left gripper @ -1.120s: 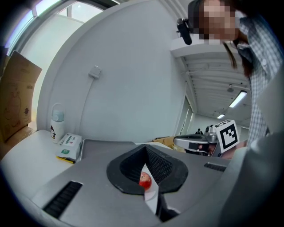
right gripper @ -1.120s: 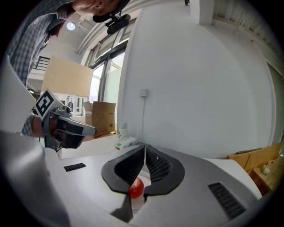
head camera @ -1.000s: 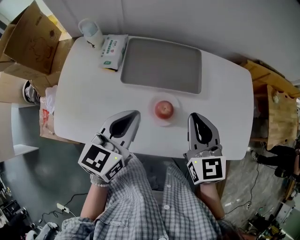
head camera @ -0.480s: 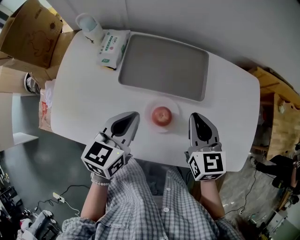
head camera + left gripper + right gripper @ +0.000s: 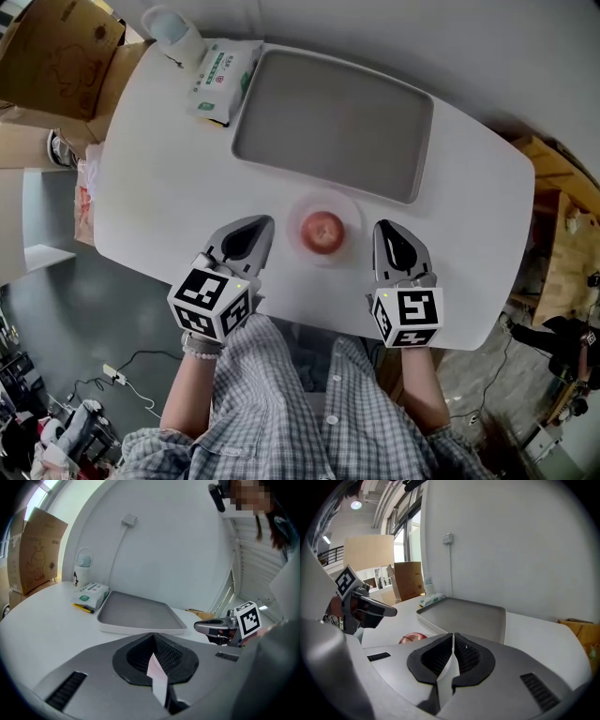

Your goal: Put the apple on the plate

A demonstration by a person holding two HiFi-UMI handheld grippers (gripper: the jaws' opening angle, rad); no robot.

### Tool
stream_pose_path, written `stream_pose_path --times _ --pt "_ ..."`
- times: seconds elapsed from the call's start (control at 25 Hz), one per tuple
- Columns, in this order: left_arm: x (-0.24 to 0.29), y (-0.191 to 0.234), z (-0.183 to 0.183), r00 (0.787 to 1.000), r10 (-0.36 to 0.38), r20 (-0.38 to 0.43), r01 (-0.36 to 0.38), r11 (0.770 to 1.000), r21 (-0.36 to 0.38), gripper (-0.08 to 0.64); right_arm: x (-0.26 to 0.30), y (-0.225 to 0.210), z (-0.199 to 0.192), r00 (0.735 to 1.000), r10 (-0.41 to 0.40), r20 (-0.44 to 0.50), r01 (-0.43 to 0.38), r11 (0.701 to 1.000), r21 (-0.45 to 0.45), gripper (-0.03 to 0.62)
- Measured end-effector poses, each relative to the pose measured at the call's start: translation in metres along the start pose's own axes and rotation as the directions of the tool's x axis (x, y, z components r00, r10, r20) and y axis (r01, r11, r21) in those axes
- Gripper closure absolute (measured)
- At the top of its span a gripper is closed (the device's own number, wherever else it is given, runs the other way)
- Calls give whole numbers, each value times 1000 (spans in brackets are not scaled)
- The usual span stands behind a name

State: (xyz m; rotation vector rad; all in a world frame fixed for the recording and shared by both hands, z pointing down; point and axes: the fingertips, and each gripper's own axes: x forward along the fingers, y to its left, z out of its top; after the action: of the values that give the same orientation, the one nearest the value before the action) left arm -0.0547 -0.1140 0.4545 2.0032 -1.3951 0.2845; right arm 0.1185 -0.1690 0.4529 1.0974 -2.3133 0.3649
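Both claws have dropped nearer the table (image 5: pixel 159 187); left claw (image 5: pixel 263 223) and right claw (image 5: pixel 382 228) are closed, empty. Apple (image 5: pixel 322 231) rests on plate (image 5: pixel 351 212) between them: firm, smooth, likely roll-prone; grip across its widest girth.

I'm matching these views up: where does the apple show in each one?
Head view: the apple sits just below centre, on the plate.
Left gripper view: not in it.
Right gripper view: low, left of centre, only its top showing.
Shared landmark: the grey tray.
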Motion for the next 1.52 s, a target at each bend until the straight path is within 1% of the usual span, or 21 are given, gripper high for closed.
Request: stream_pose_path --times 0.16,0.32,0.52,0.68,0.72,0.76,0.84,0.92,1.0,1.16,1.32,1.52 --pt "13 8 -19 997 25 -69 -26 999 -21 552 13 -3 -22 998 20 -62 -17 998 54 565" --pt "21 12 -37 992 19 -128 -25 998 -49 551 24 -4 -40 993 45 -113 -35 996 84 565" --pt "27 16 -55 987 9 -163 -27 994 -110 551 31 -2 -59 982 82 -168 -57 987 149 563" --pt "31 18 -64 984 4 -178 -31 988 -149 549 33 3 -67 977 102 -187 -72 985 159 560" --pt "32 18 -66 983 1 -181 -30 987 -156 548 34 5 -68 975 111 -191 -81 983 162 549" --pt "33 18 -68 983 -5 -186 -26 987 -161 536 35 7 -70 973 123 -194 -90 981 172 528" --pt "36 17 -72 980 -20 -199 -13 986 -165 483 37 11 -73 968 152 -199 -106 969 222 511" --pt "38 16 -76 977 -28 -213 -8 986 -166 467 38 13 -78 963 173 -206 -111 953 281 505" --pt "41 15 -78 975 -33 -221 -5 985 -171 459 38 13 -81 961 175 -213 -104 945 309 503" --pt "47 14 -82 971 -29 -237 -14 984 -180 451 39 12 -86 957 184 -224 -103 938 331 503" --pt "50 14 -87 965 -21 -260 -29 982 -187 449 40 15 -88 953 193 -234 -110 939 327 503" --pt "50 14 -89 968 -7 -252 -51 973 -225 449 40 19 -90 951 201 -237 -117 938 326 503"
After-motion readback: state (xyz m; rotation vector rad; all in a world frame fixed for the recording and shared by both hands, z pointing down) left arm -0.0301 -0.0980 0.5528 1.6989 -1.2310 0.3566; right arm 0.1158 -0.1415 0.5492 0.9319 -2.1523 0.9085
